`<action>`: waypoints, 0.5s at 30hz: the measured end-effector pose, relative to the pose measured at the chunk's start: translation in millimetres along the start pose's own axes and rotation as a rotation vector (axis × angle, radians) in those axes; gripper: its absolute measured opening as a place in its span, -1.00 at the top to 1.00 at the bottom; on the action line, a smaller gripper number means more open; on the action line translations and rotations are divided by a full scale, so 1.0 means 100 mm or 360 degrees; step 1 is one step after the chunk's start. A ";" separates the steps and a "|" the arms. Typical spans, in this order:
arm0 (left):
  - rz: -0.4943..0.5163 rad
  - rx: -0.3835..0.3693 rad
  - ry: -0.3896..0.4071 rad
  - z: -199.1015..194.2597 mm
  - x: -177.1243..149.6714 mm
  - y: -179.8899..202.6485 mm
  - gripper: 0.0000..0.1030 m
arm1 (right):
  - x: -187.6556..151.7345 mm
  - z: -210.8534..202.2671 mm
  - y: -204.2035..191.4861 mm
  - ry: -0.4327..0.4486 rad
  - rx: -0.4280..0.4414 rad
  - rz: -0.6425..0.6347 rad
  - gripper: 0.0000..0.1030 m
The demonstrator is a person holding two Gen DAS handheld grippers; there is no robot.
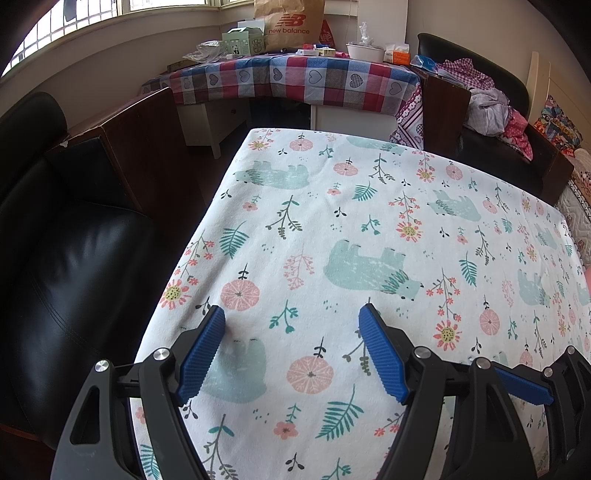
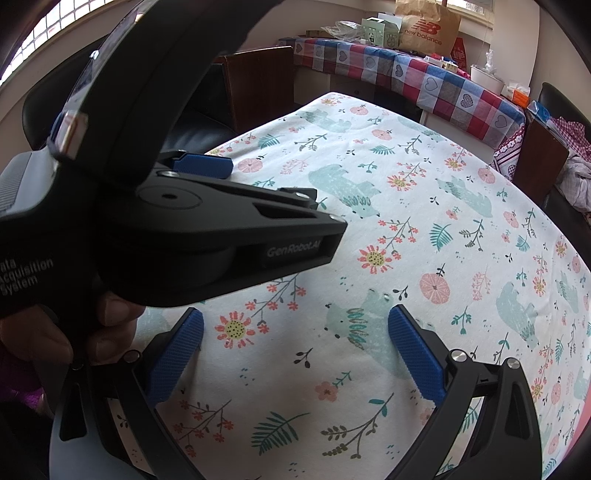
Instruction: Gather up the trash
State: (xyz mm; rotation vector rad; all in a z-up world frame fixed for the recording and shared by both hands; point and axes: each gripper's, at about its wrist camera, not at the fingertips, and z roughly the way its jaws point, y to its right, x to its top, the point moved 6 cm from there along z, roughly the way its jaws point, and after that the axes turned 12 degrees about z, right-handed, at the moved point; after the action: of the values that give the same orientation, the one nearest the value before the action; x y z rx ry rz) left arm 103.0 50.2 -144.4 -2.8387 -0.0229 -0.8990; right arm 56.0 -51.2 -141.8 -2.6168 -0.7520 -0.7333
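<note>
The right wrist view shows what the left one cannot: the whole black body of the left tool (image 2: 236,173) lying across the frame's left half, with "GenRobot.AI" printed on its side and the person's left hand (image 2: 74,325) wrapped under its grip. The left wrist view in turn catches only an edge of the right tool (image 1: 532,384) at its lower right corner, just beside the left tool (image 1: 291,317).

Both tools stand with their blue ribbed pads spread apart, gripping nothing, above the counter covered in a white cloth printed with mint bears, pink flowers and green leaves (image 1: 332,229). No trash can be made out on this cloth in either view.

A black leather chair (image 1: 66,258) stands at the counter's left edge. Behind, a side counter under a red-and-blue checked cloth with hearts (image 1: 295,77) carries a brown New Balance paper bag (image 1: 291,22), a pale green carton (image 1: 243,40) and a white bowl (image 1: 365,51). Rumpled clothes (image 1: 487,107) lie heaped on a dark seat at right.
</note>
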 end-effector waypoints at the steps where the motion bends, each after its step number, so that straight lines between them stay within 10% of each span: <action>1: -0.0001 -0.0001 0.0000 0.00 0.00 0.01 -0.43 | 0.00 0.00 0.00 0.0000 -0.0001 0.0000 -0.94; 15: 0.0000 0.0000 0.0000 0.00 0.00 0.02 -0.43 | 0.00 0.00 0.00 0.0000 -0.0001 -0.0001 -0.94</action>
State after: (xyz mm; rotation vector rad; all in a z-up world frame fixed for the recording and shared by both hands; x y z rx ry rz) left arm 103.3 48.6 -144.5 -2.8388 -0.0227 -0.8987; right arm 56.0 -51.2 -141.7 -2.6170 -0.7524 -0.7335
